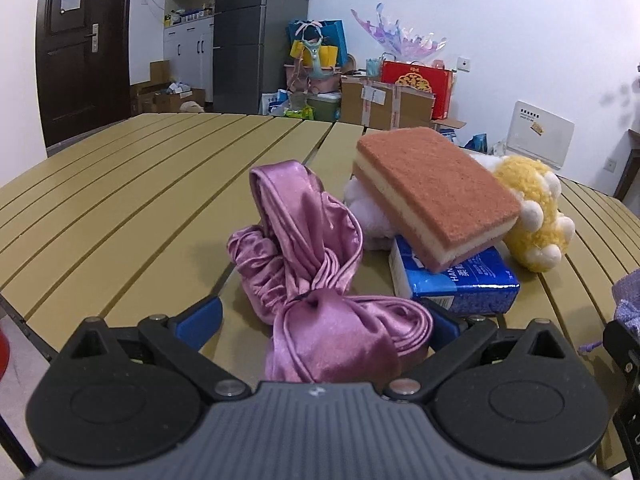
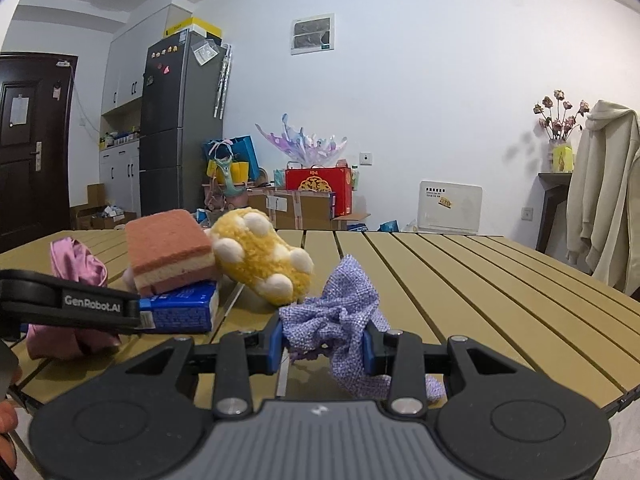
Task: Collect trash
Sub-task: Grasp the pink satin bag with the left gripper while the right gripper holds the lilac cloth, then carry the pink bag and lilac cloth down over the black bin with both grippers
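Left gripper [image 1: 320, 312] spread wide around pink satin cloth [image 1: 308, 248], right gripper [image 2: 323, 344] clamped on lilac rag [image 2: 340, 312] above slatted tan table [image 2: 480, 280]; fridge [image 2: 180, 128], boxes by white wall

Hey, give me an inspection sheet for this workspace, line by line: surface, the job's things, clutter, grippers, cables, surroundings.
Surface: tan slatted table, gaps between slats.
Job's things: pink satin cloth bunched on the table; lilac woven cloth crumpled at the near edge.
Clutter: pink-and-cream sponge tilted on a blue tissue pack; yellow plush paw beside them.
Grippers: left gripper jaws wide apart, either side of the satin cloth, not pressing it; right gripper jaws shut on the lilac cloth.
Cables: nothing seen.
Surroundings: dark door, grey fridge, cardboard boxes, red gift box, beige coat hanging at right.
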A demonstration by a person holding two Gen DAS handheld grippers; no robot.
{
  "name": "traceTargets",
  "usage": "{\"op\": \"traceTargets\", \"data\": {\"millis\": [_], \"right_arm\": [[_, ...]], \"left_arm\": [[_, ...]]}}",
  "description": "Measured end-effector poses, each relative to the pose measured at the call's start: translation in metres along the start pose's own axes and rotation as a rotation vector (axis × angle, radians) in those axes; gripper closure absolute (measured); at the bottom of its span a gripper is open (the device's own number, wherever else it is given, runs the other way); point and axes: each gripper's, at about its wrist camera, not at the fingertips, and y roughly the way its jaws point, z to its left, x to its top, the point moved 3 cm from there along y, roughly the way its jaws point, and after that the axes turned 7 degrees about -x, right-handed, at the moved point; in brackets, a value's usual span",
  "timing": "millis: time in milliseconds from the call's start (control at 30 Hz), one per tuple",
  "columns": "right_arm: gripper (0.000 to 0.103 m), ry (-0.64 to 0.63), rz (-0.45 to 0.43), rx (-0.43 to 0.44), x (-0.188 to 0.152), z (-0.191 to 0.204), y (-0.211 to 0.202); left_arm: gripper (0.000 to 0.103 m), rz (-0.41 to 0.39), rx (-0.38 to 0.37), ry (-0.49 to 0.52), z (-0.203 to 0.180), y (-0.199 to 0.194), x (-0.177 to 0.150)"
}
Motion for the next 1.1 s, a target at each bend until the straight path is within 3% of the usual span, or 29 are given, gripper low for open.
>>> {"op": "traceTargets", "data": {"millis": [67,200,300,533,800,1100], "right_arm": [[0.067,0.000,0.000,0.002,0.000,0.000,0.000],[0.067,0.000,-0.003,0.005,0.000,0.000,0.001],[0.067,0.000,-0.004,0.006,0.001,-0.001,0.000],[0.067,-0.001,-0.007,0.011,0.000,-0.002,-0.001],[0.067,-0.008,-0.016,0.031,0.004,0.003,-0.007],[0.067,-0.017,-0.045,0.053,0.018,0.004,-0.037]], "left_arm": [[0.006,-0.004,-0.009,0.001,0.002,-0.001,0.000],[0.036,-0.017,-0.031,0.006,0.008,-0.007,0.000],[0.044,-0.022,-0.042,0.008,0.015,-0.009,0.001],[0.047,-0.032,-0.038,-0.010,0.022,-0.013,0.004],[0.048,-0.111,-0.057,0.028,0.023,-0.037,0.011],[0.049,-0.157,-0.080,0.047,0.019,-0.069,0.012]]}}
